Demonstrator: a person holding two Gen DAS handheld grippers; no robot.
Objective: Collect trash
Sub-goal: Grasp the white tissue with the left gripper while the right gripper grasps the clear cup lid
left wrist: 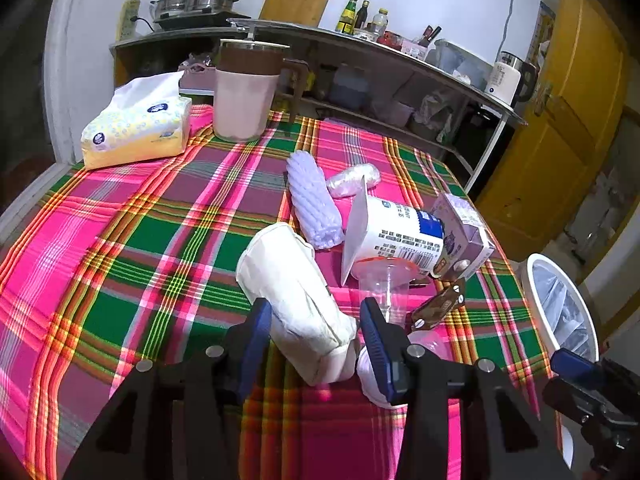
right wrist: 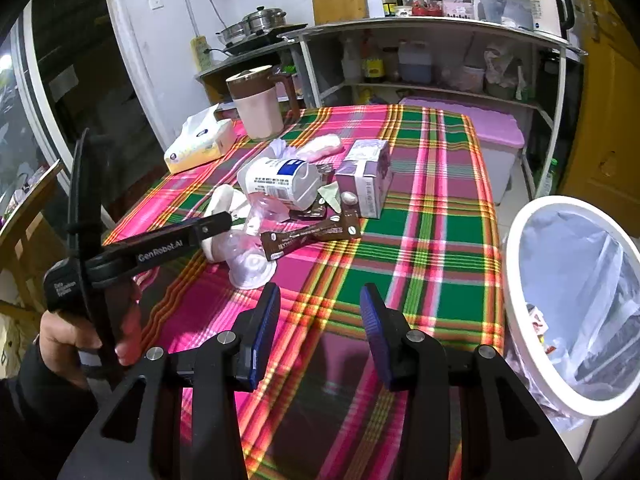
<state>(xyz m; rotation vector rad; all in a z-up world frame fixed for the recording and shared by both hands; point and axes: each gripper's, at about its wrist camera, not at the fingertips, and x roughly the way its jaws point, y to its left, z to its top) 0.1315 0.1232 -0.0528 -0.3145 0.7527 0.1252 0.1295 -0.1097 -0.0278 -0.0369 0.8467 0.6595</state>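
A crumpled cream paper cup [left wrist: 292, 292] lies on the plaid tablecloth [left wrist: 120, 260]. My left gripper [left wrist: 316, 306] is open and straddles the cup's near end; I see no pad pressing on it. Beyond it is a trash pile: a clear plastic cup [left wrist: 384, 284], a white tub with a blue label [left wrist: 400, 236], a purple carton [left wrist: 464, 232], a lavender foam net [left wrist: 312, 200] and a brown wrapper [left wrist: 436, 308]. My right gripper [right wrist: 320, 296] hovers open and empty over bare cloth, short of the brown wrapper [right wrist: 312, 236]. A white lined bin [right wrist: 572, 300] stands right of the table.
A tissue pack [left wrist: 136, 128] and a pink jug with a brown lid [left wrist: 244, 96] stand at the table's far left. Behind are a metal kitchen shelf [left wrist: 400, 52], a purple-lidded storage box [right wrist: 480, 132] and a yellow door [left wrist: 560, 120]. A person's hand [right wrist: 80, 336] holds the left gripper.
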